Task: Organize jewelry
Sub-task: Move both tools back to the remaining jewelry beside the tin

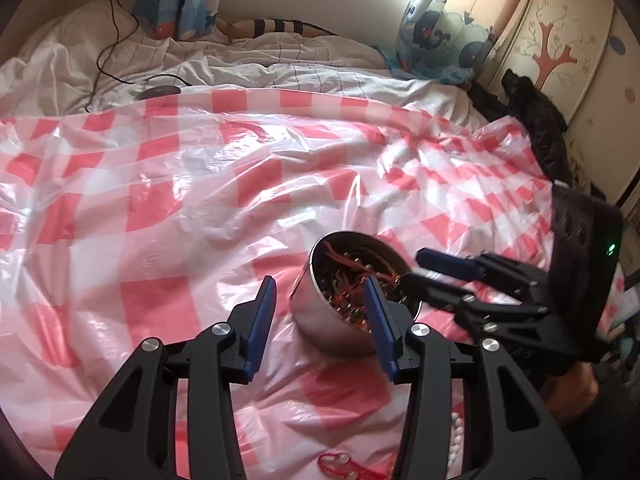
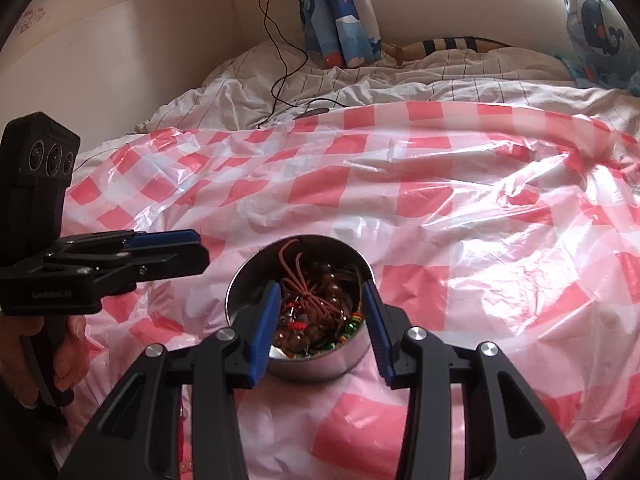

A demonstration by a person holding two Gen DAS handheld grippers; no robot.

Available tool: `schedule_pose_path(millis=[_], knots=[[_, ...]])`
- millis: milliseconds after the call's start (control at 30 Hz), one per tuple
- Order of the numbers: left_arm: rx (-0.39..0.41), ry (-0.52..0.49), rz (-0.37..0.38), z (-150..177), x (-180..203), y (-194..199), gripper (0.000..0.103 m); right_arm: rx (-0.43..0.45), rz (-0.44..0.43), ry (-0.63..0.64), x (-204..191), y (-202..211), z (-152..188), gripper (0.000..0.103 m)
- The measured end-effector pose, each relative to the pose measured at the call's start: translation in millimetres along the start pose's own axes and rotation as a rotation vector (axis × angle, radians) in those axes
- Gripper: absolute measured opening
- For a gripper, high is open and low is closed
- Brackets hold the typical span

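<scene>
A round metal tin [image 1: 320, 328] stands on the pink-and-white checked plastic sheet [image 1: 160, 200], tilted a little. It is full of tangled jewelry [image 1: 348, 280]: red cord, brown beads, small coloured beads. My left gripper [image 1: 320, 280] is open just left of the tin, which shows between its blue pads without touching them. In the right wrist view my right gripper [image 2: 322, 286] is open over the tin [image 2: 320, 368], its fingers either side of the jewelry [image 2: 316, 300] and holding nothing. There the left gripper [image 2: 202, 248] hangs clear of the tin's left side.
A red bracelet [image 1: 344, 466] and a string of white beads [image 1: 454, 440] lie on the sheet near me. A black cable [image 2: 280, 60] and a dark flat object [image 1: 158, 91] rest on the white bedding behind. Dark clothing [image 1: 536, 120] is piled at the right.
</scene>
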State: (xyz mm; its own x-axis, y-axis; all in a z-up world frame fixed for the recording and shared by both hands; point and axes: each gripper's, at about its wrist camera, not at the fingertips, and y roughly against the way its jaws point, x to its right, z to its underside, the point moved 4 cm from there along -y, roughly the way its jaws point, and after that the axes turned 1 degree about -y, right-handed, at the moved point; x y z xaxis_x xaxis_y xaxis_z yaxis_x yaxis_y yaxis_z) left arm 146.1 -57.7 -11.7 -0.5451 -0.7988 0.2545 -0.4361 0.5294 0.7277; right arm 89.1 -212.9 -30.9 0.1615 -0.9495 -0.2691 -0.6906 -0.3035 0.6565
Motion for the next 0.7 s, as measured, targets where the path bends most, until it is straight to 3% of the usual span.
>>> schedule_pose_path(millis=[500, 700], knots=[[-0.040, -0.166, -0.174, 42.8, 23.0, 20.8, 0.047, 0.000, -0.027, 0.025, -15.9, 49.5, 24.4, 0.045], [-0.124, -0.127, -0.090, 88.0, 22.5, 30.8, 0.048, -0.065, -0.054, 0.032, -16.8, 70.5, 60.4, 0.045]])
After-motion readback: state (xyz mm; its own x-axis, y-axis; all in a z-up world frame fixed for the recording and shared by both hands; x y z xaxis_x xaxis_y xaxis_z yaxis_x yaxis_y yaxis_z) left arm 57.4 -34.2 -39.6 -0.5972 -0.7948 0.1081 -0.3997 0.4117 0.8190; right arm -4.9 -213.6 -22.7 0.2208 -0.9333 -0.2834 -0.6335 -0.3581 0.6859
